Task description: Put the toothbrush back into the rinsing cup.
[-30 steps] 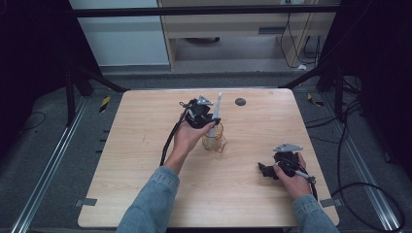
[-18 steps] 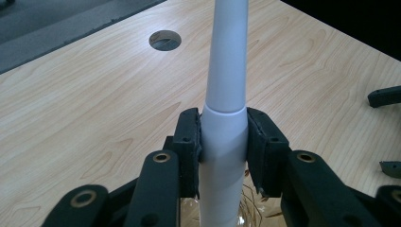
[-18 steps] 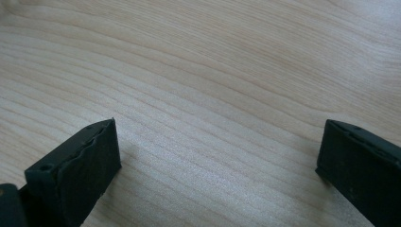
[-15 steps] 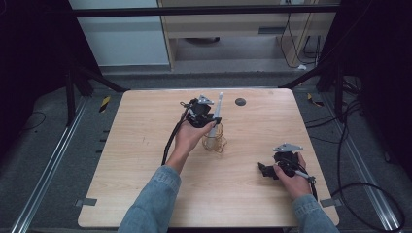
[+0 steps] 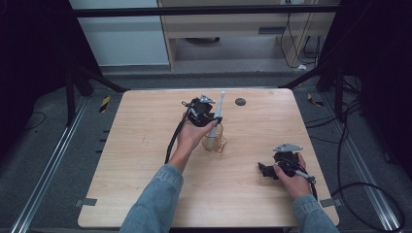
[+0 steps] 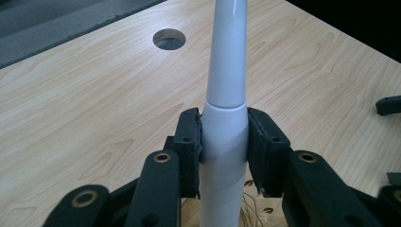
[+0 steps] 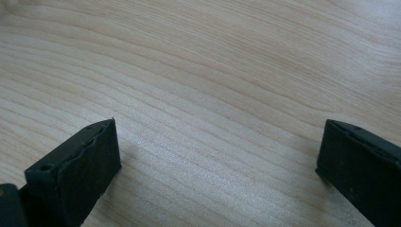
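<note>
Left hand-held gripper (image 6: 223, 142) clamped on a white electric toothbrush (image 6: 226, 94); right hand-held gripper (image 7: 217, 161) wide open.

The toothbrush stands upright near the middle of the wooden bench (image 5: 145, 126), a little toward its far edge, its lower end in a clear glass cup (image 5: 214, 141), with the black pads (image 6: 189, 151) pressed against its handle from both sides. A round hole (image 5: 240, 101) lies in the bench beyond it. The right hand-held gripper rests low over bare wood near the bench's near right corner, nothing between its jaws.
</note>
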A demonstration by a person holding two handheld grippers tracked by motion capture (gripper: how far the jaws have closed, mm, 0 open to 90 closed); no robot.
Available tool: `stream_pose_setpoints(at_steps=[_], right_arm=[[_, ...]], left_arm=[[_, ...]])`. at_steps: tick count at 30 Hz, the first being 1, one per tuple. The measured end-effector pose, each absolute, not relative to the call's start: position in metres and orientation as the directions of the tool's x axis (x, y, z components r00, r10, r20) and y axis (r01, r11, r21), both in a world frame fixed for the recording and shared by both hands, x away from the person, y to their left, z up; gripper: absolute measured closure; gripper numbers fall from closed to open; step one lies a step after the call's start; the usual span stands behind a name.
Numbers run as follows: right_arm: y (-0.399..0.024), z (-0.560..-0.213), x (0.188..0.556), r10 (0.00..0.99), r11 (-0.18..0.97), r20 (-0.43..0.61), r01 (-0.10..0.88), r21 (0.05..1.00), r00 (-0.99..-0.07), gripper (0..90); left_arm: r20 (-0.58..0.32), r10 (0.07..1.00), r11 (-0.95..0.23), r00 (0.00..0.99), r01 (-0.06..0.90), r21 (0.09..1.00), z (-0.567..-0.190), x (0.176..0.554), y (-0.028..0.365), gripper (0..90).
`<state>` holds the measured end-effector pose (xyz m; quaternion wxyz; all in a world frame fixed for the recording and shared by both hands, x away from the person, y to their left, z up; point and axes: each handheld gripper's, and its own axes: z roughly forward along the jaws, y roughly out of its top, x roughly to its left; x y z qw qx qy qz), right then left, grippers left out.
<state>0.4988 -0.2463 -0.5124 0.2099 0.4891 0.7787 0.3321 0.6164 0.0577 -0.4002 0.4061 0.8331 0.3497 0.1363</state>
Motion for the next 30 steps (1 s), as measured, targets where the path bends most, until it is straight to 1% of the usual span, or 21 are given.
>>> stream_pose_setpoints(at_steps=[12, 16, 20, 24, 30], right_arm=[[-0.246, -0.512, 0.499, 0.901, 0.301, -0.002, 0.623, 0.722, -0.433, 0.4], [-0.246, -0.512, 0.499, 0.901, 0.300, -0.001, 0.623, 0.723, -0.433, 0.4], [-0.246, -0.513, 0.499, 0.901, 0.302, -0.004, 0.621, 0.723, -0.433, 0.4], [-0.246, -0.513, 0.499, 0.901, 0.302, -0.004, 0.622, 0.723, -0.433, 0.4], [-0.246, -0.513, 0.499, 0.901, 0.302, -0.004, 0.621, 0.723, -0.434, 0.4]], left_arm=[[-0.041, 0.692, -0.433, 0.721, 0.460, 0.776, -0.399, 0.614, 0.059, 65.9], [-0.040, 0.696, -0.422, 0.717, 0.452, 0.786, -0.395, 0.613, 0.060, 63.4], [-0.029, 0.696, -0.421, 0.718, 0.441, 0.793, -0.391, 0.609, 0.062, 59.1], [-0.016, 0.691, -0.429, 0.723, 0.428, 0.795, -0.387, 0.604, 0.063, 58.9], [-0.001, 0.686, -0.436, 0.728, 0.412, 0.800, -0.381, 0.599, 0.064, 55.0]])
